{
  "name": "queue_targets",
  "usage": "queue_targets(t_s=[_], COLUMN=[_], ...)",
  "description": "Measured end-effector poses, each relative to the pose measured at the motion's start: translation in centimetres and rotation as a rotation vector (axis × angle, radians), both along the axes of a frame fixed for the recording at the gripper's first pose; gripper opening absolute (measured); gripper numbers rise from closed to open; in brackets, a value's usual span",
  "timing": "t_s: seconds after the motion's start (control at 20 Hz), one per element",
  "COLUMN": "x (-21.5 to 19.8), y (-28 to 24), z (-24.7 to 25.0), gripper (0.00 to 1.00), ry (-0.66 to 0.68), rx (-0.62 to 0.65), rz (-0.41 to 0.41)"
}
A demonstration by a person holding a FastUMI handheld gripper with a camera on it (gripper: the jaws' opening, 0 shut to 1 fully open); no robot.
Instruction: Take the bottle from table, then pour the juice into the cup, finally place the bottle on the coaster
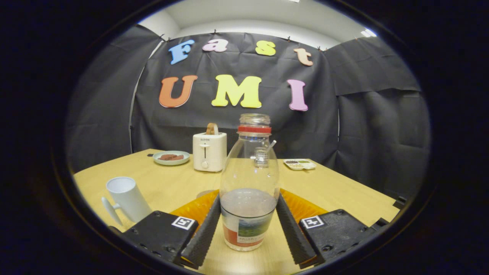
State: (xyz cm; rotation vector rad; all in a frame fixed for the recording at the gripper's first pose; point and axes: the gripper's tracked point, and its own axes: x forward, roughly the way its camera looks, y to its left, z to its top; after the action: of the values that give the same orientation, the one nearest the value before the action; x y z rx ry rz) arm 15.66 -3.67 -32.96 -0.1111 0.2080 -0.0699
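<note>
Gripper view: bottle (249,183) (upright) between hand-held gripper (248,225) fingers.

One bottle (249,183) stands upright on the one tabletop (336,191), uncapped, with a band of dark juice low inside it, between the two fingers (204,229) of the one tool (248,233); they sit close against its sides, though contact is unclear. One white cup (128,198) stands near left. One toaster (209,151) sits far off, with one slice of bread (212,128) in it. One plate (171,157) lies to its left. One small divided dish (300,164) lies far right.
</note>
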Motion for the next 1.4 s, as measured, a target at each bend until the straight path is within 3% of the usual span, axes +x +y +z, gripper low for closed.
queue_targets(t_s=[0.05, 0.45, 0.75, 1.4], x=[0.1, -1.5, -3.0, -3.0], y=[-0.1, -2.9, -2.8, -1.9], z=[0.1, 2.4, 4.1, 4.0], gripper=[0.84, 0.81, 0.81, 0.82], ry=[-0.002, 0.039, 0.111, 0.11], rx=[-0.005, -0.142, -0.122, -0.47], rz=[-0.003, -0.064, -0.037, 0.023])
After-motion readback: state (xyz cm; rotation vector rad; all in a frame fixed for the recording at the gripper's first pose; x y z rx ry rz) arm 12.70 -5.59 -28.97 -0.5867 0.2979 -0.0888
